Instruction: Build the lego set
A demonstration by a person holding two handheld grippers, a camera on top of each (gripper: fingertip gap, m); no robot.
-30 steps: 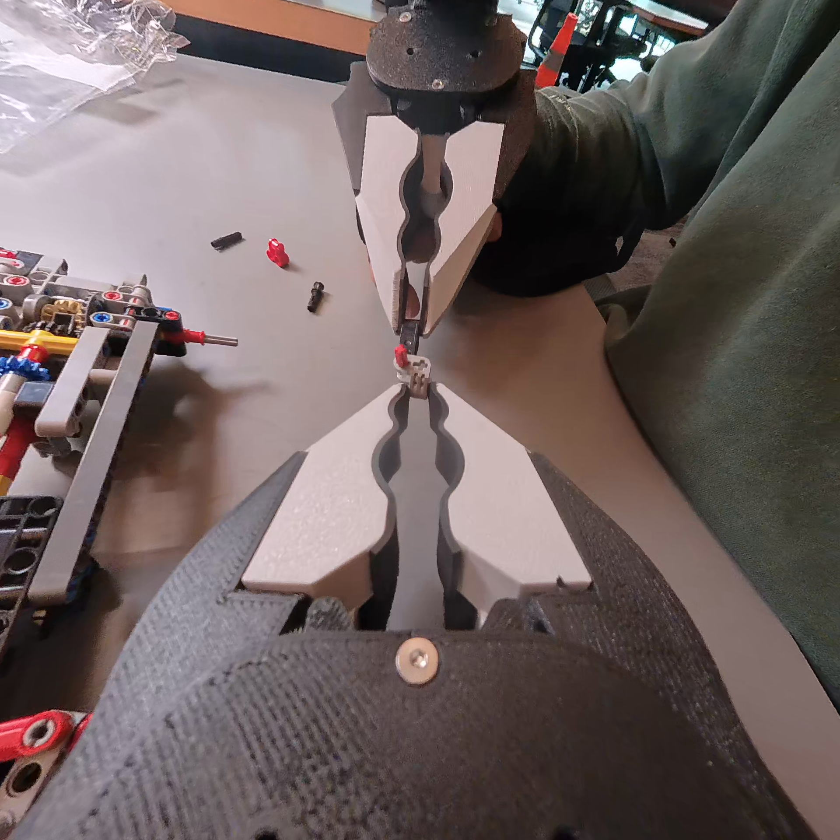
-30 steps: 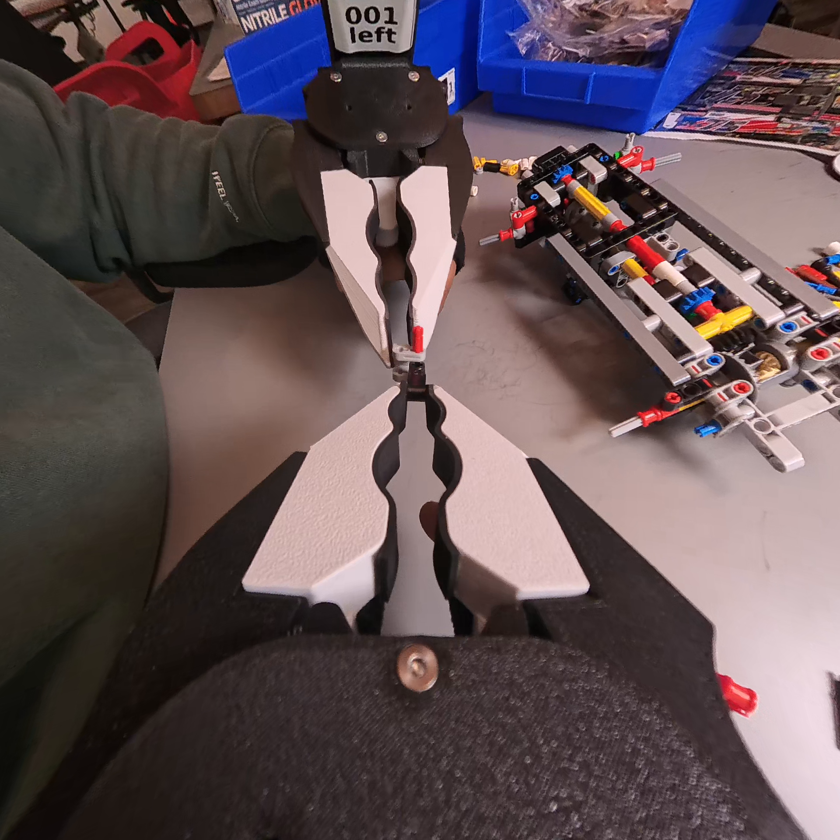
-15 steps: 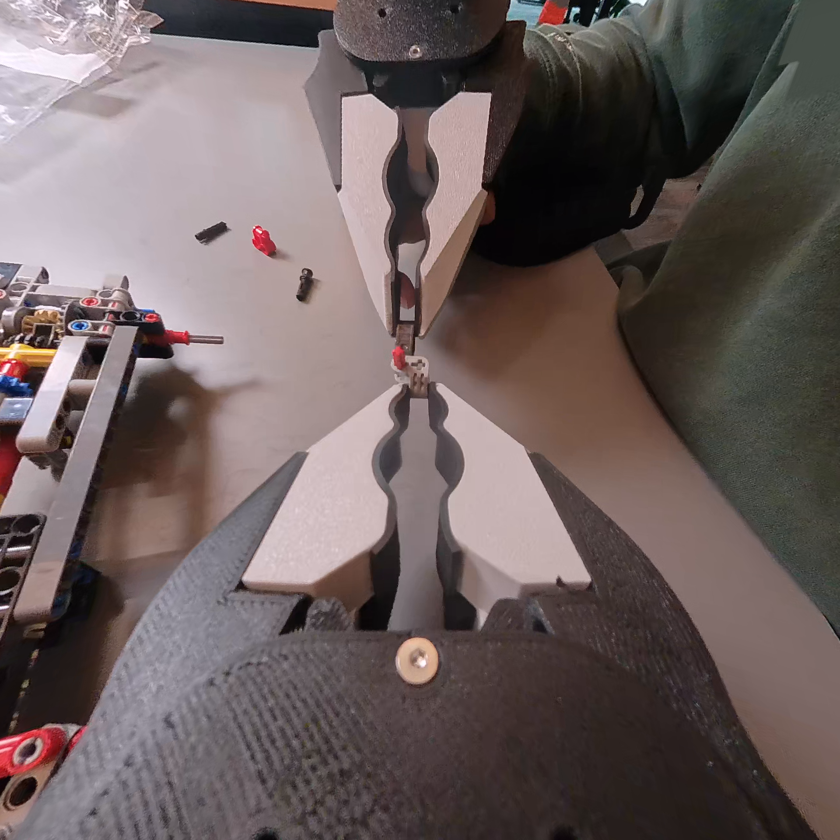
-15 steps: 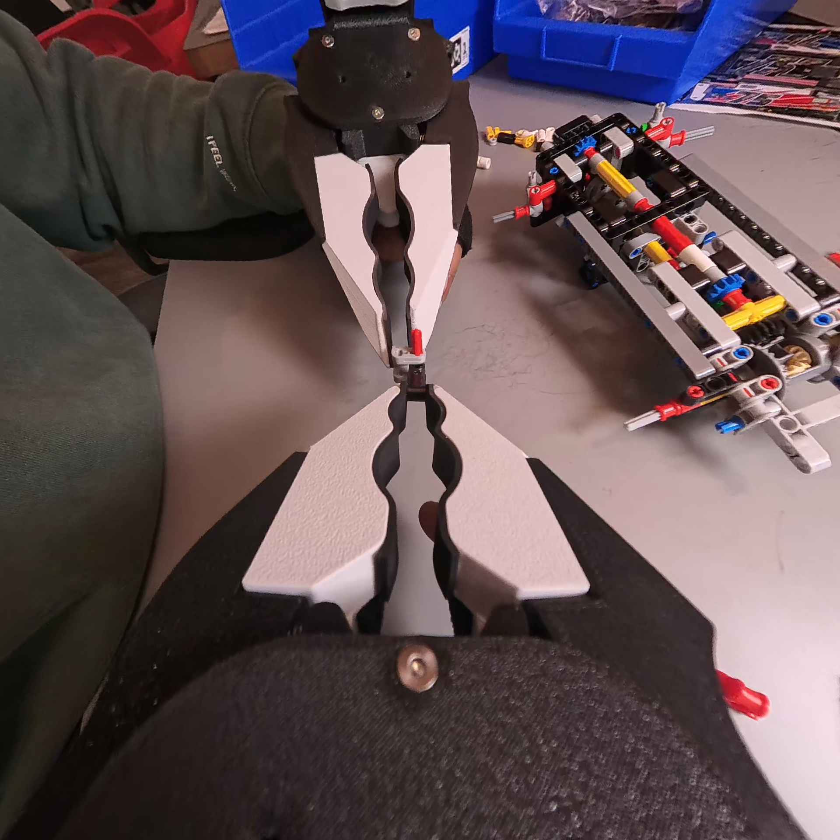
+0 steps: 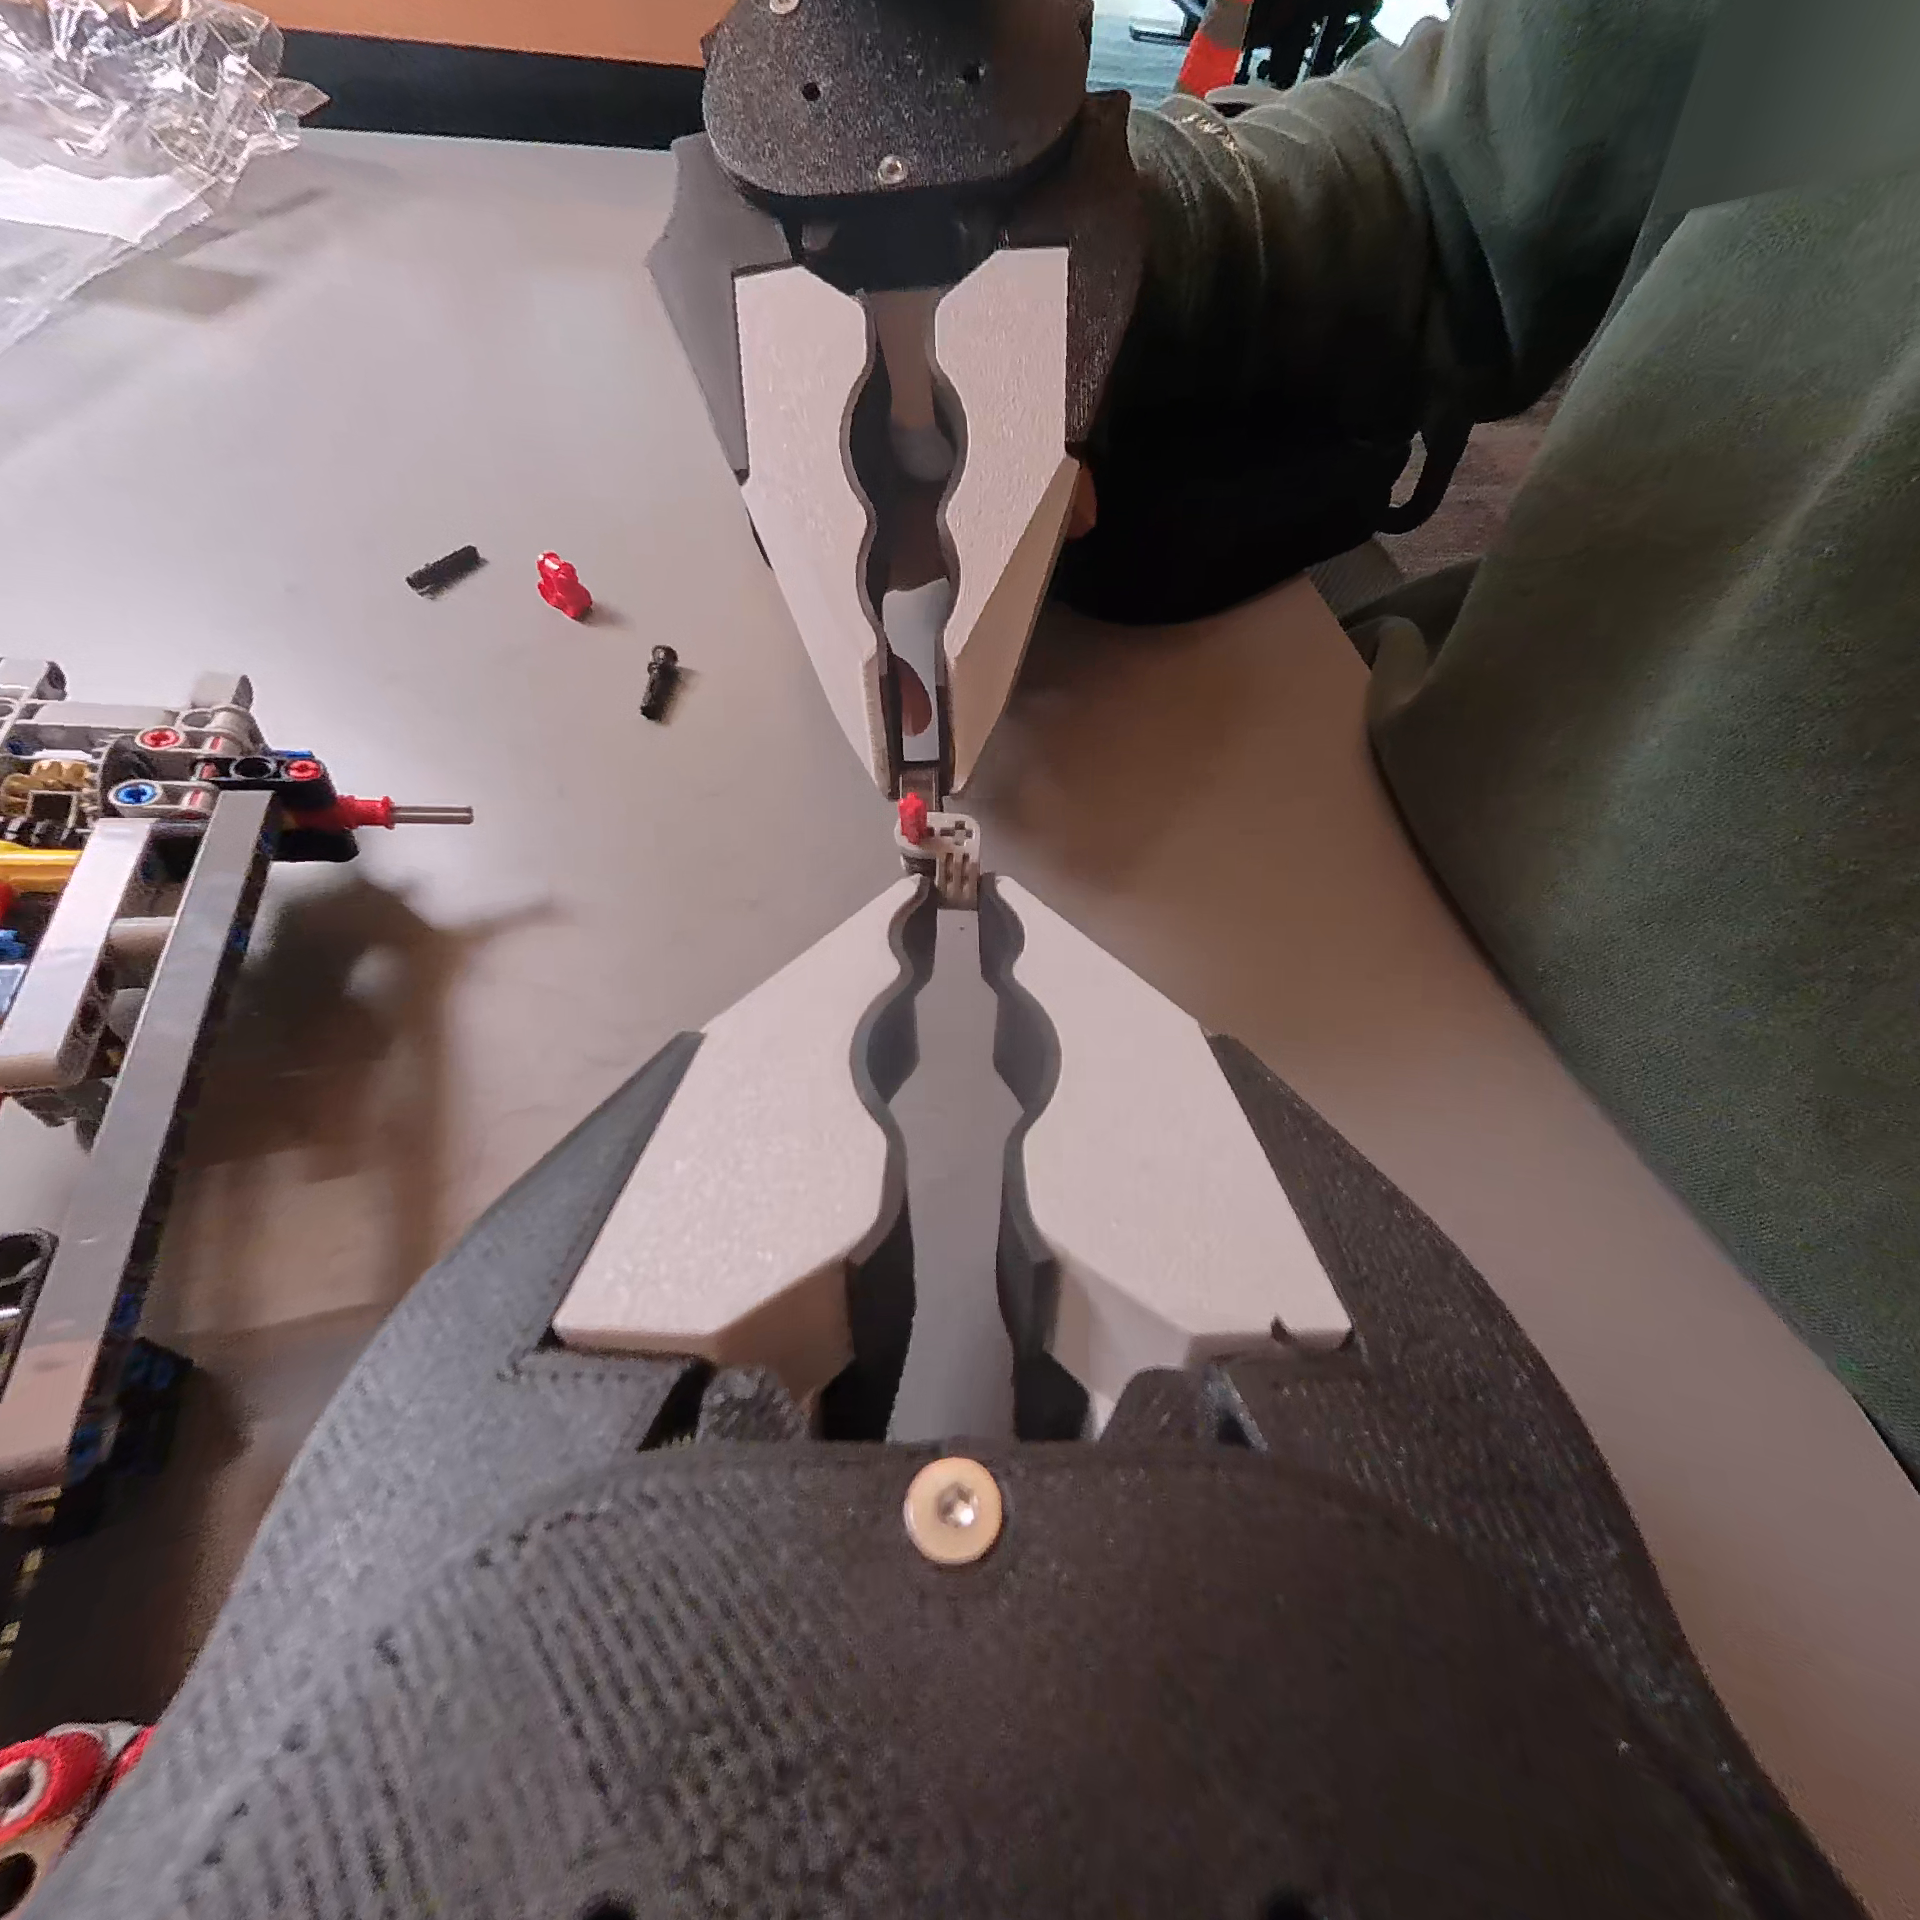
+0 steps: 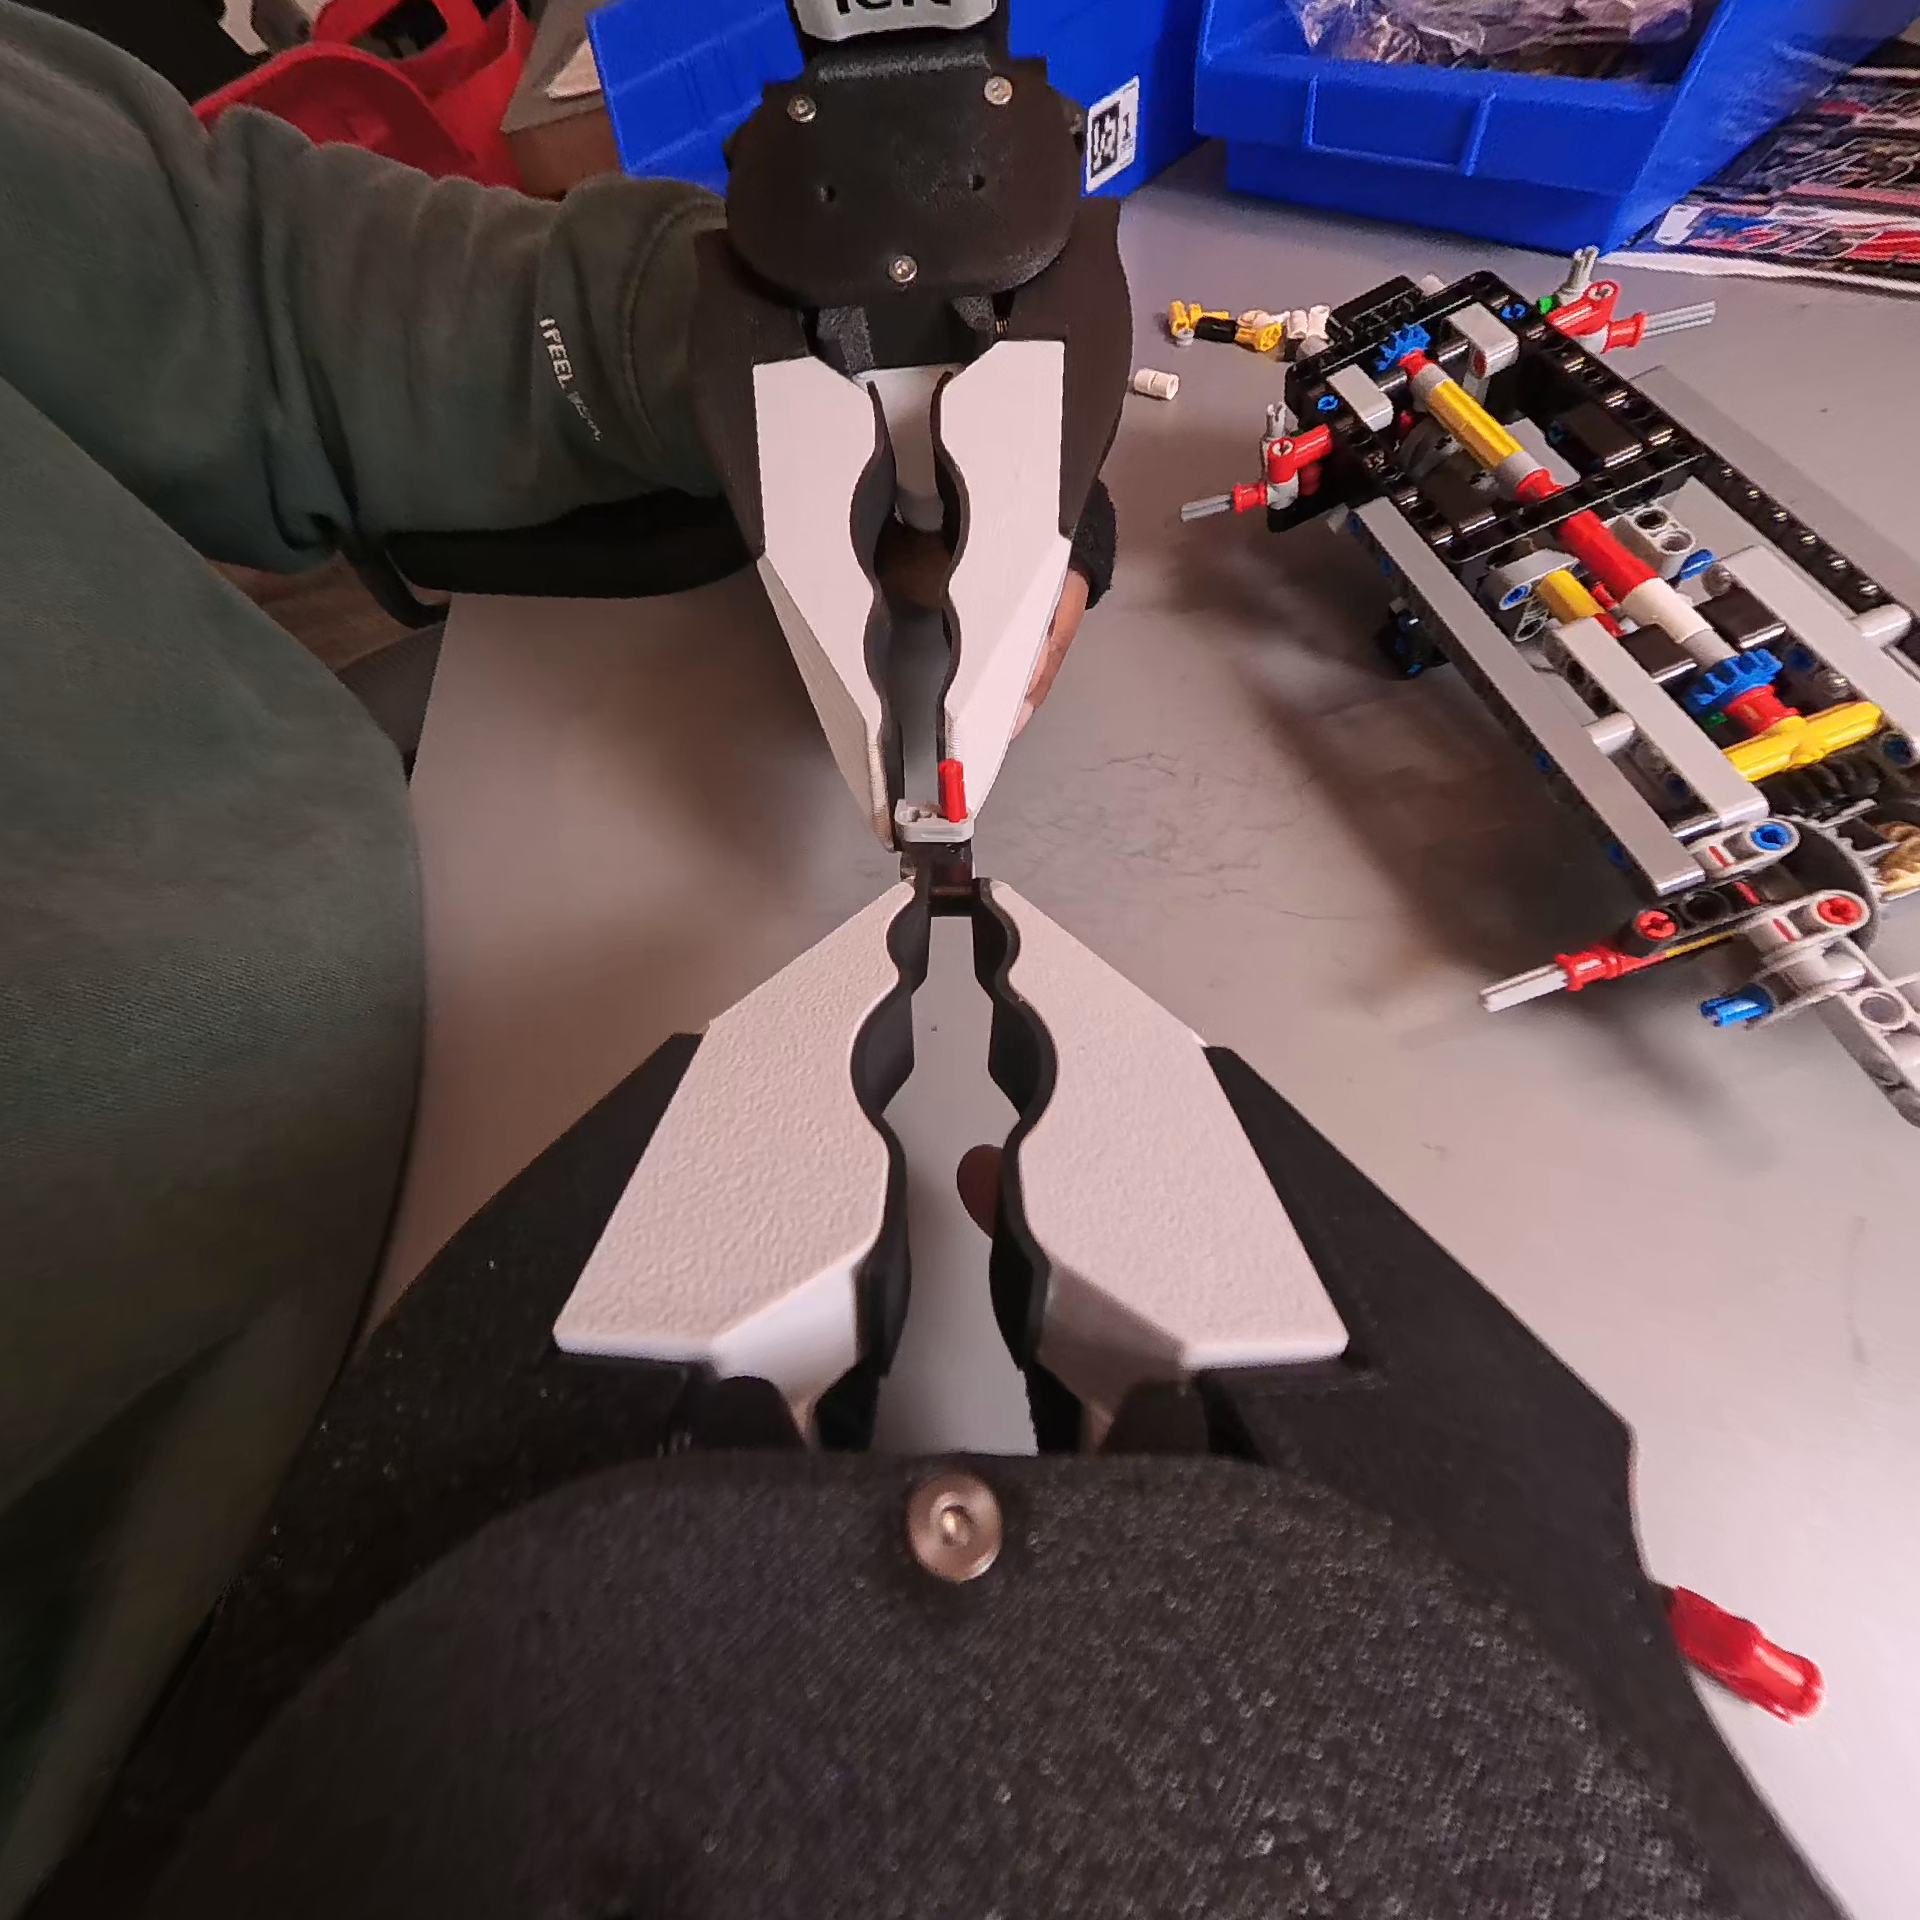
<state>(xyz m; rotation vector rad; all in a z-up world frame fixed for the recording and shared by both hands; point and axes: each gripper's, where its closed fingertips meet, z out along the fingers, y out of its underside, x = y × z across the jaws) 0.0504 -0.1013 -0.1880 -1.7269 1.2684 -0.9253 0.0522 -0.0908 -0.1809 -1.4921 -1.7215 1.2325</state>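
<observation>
Chassis (image 5: 125,997) shifted; grippers' pinch unchanged.

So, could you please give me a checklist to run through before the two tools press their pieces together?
1. Left tool shut on the grey connector: ok.
2. Right tool shut on the black pin: ok.
3. Red pin seated in the connector: ok.
4. Black pin lined up with the connector's hole: cannot tell, the tips hide the joint.
5. Both tools clear of the chassis: ok.
6. Loose parts, such as the red piece, away from the tools: ok.
</observation>
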